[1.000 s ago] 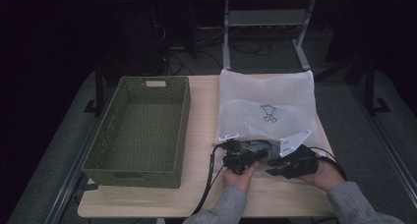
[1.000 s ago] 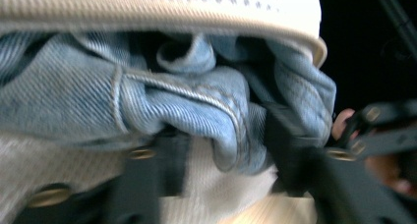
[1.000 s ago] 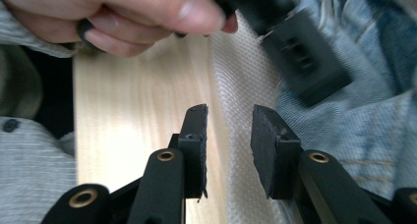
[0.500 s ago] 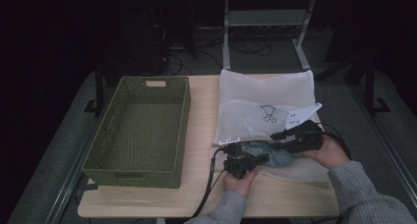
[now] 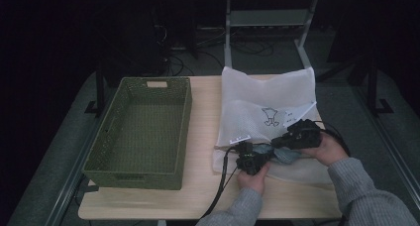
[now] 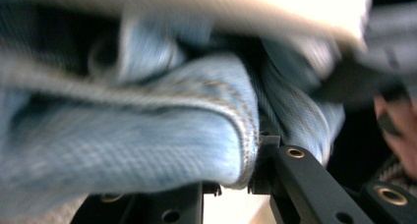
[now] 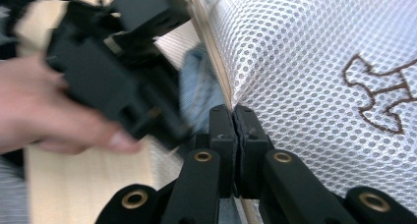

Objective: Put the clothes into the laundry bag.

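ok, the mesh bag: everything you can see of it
The mesh bag is white honeycomb netting, flat on the table's right half, beside the green basket. It bears a brown outlined figure and white tags. The right gripper pinches its near open edge; the left gripper holds blue denim at the mouth.

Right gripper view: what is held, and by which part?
The right gripper is shut on the white mesh bag, pinching its open edge.

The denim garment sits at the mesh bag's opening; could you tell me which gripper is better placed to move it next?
Left, probably. The left gripper holds the denim garment, while the right gripper is shut on the mesh bag edge.
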The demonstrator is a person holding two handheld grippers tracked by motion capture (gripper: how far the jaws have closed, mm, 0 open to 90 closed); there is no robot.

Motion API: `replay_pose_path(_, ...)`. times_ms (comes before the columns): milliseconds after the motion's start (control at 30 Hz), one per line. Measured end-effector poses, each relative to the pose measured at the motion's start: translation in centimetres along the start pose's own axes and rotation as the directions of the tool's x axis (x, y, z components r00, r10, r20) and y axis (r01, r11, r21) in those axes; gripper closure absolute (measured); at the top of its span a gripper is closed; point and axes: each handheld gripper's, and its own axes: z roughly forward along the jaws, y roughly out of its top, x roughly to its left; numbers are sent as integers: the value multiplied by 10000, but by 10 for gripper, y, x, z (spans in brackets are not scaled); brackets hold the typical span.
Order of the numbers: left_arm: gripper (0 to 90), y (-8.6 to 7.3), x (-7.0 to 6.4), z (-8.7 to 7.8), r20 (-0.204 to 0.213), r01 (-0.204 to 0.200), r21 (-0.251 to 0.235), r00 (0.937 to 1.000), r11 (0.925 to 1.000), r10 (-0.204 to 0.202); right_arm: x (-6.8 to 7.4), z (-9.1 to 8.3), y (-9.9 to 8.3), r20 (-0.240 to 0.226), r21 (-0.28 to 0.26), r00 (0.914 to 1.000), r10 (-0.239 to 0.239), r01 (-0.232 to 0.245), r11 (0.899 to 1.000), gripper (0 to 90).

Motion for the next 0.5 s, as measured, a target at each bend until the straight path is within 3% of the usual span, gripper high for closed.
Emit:
replay_pose_path(67,794,6,1,-2,79,269,-505,9996,9984,-266,4,-8,0,-194,-344,9998,-48,41,9994,878)
replay_pose_path(100,791,7,1,-1,53,217,-507,9998,9985,-215,5,-11,0,-212,-518,9997,-84,72,9986,877)
replay_pose_path(167,772,3,2,1,-78,52,-191,10000,9998,-54,5,-12,-1,-107,-361,9999,-35,31,9993,876)
replay_pose_path(267,652,-4,5,0,-102,47,171,9999,9998,-45,1,-9,-2,-81,-176,9999,91,-92,9998,876)
replay_pose_path(300,652,-10,9,-6,-53,-114,418,9999,9991,117,0,-7,-3,-101,-142,9998,179,-181,9997,875)
replay_pose_path(333,529,-12,9,-10,-28,-235,563,9997,9981,237,-3,-4,-2,-89,-159,9996,261,-263,9995,871)
replay_pose_path(367,480,-13,8,-13,51,-415,660,9991,9970,413,-2,-2,-2,-80,-119,9997,248,-249,9996,870)
replay_pose_path(500,358,-13,4,-20,353,-672,876,9973,9939,643,-2,3,0,-60,158,9997,255,-254,9996,853)
